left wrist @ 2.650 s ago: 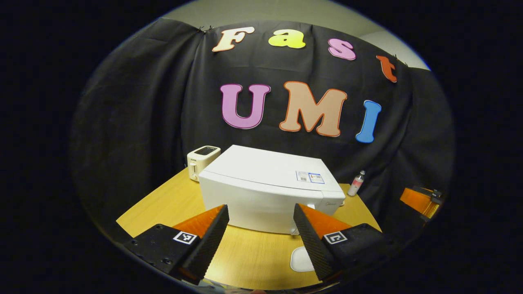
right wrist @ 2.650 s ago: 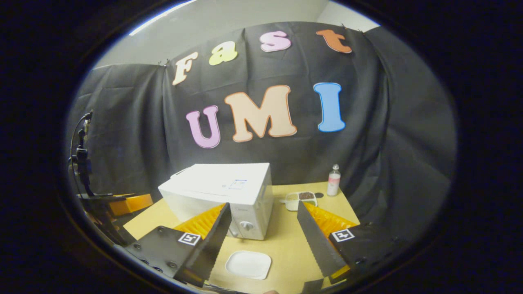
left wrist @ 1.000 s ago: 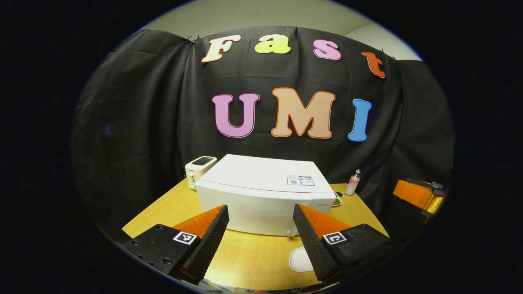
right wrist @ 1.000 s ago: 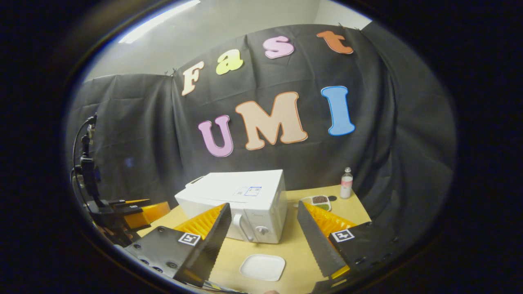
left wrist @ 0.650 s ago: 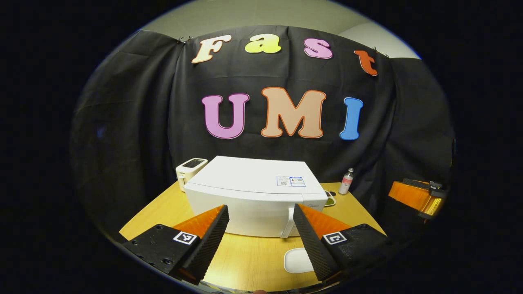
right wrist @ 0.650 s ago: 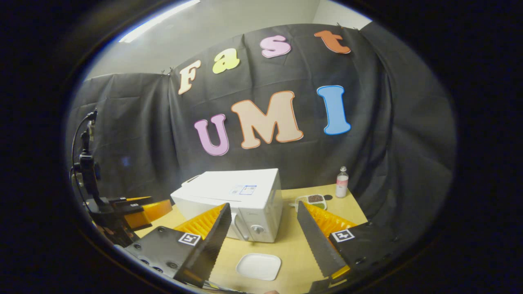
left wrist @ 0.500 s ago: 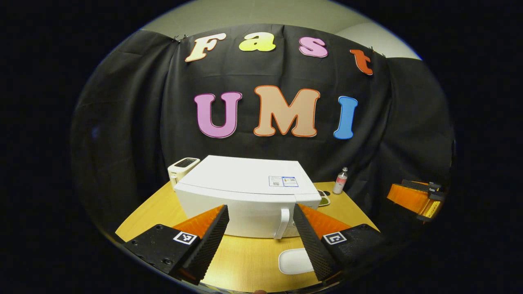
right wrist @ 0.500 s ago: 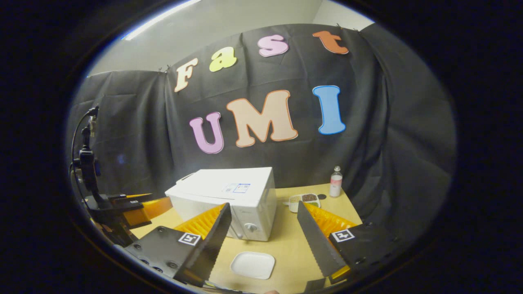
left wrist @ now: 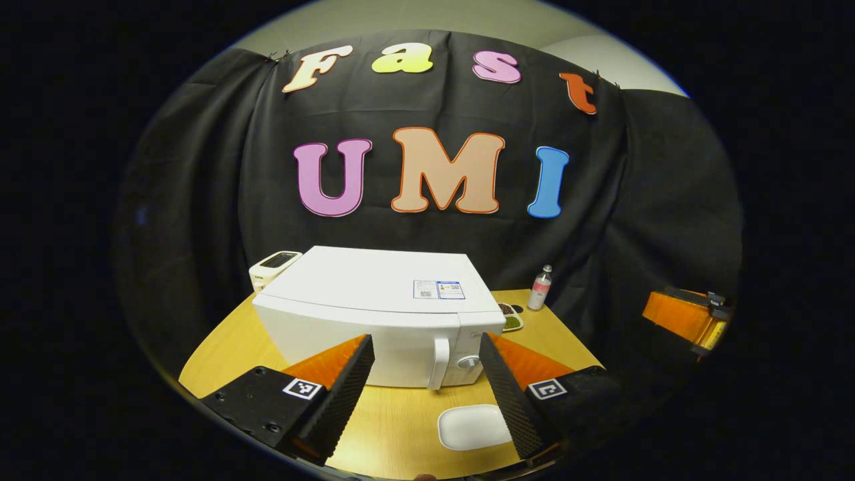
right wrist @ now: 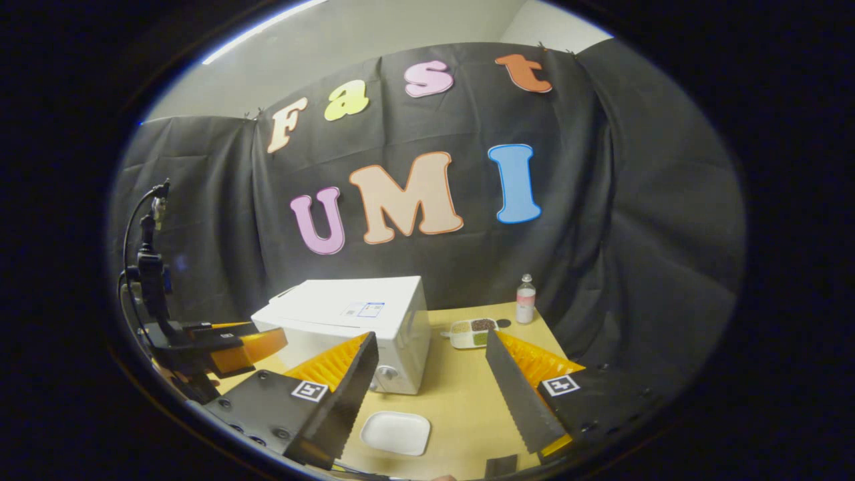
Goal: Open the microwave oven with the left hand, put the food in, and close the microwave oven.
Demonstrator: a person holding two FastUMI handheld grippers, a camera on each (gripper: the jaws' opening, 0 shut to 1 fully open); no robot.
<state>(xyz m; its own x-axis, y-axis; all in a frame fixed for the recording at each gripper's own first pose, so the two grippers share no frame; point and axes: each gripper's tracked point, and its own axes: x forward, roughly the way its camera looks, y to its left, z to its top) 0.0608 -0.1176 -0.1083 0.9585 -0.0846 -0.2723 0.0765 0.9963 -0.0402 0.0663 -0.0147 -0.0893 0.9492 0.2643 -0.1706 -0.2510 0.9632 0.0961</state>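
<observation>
A white microwave oven point(left wrist: 374, 300) point(right wrist: 347, 314) stands shut on the wooden table point(left wrist: 401, 427), its handle point(left wrist: 439, 364) and knob point(left wrist: 469, 361) at the front right. In front of it lies a white dish point(left wrist: 473, 426) point(right wrist: 395, 432). A small tray of food point(right wrist: 469, 332) point(left wrist: 511, 319) sits to the right of the oven. My left gripper point(left wrist: 424, 391) hovers open in front of the oven door, apart from it. My right gripper point(right wrist: 431, 394) is open above the table's front right part, with nothing between its fingers. The left gripper point(right wrist: 220, 347) also appears far left in the right gripper view.
A white toaster point(left wrist: 272, 266) stands behind the oven on the left. A small bottle point(left wrist: 540, 288) point(right wrist: 526, 298) stands at the back right near the cloth wall. The other gripper point(left wrist: 685, 317) shows far right in the left gripper view.
The left gripper has swung rightwards, so the oven's handle and knob now show between its fingers and the dish sits further left. The right gripper's view shifted slightly; both stay open.
</observation>
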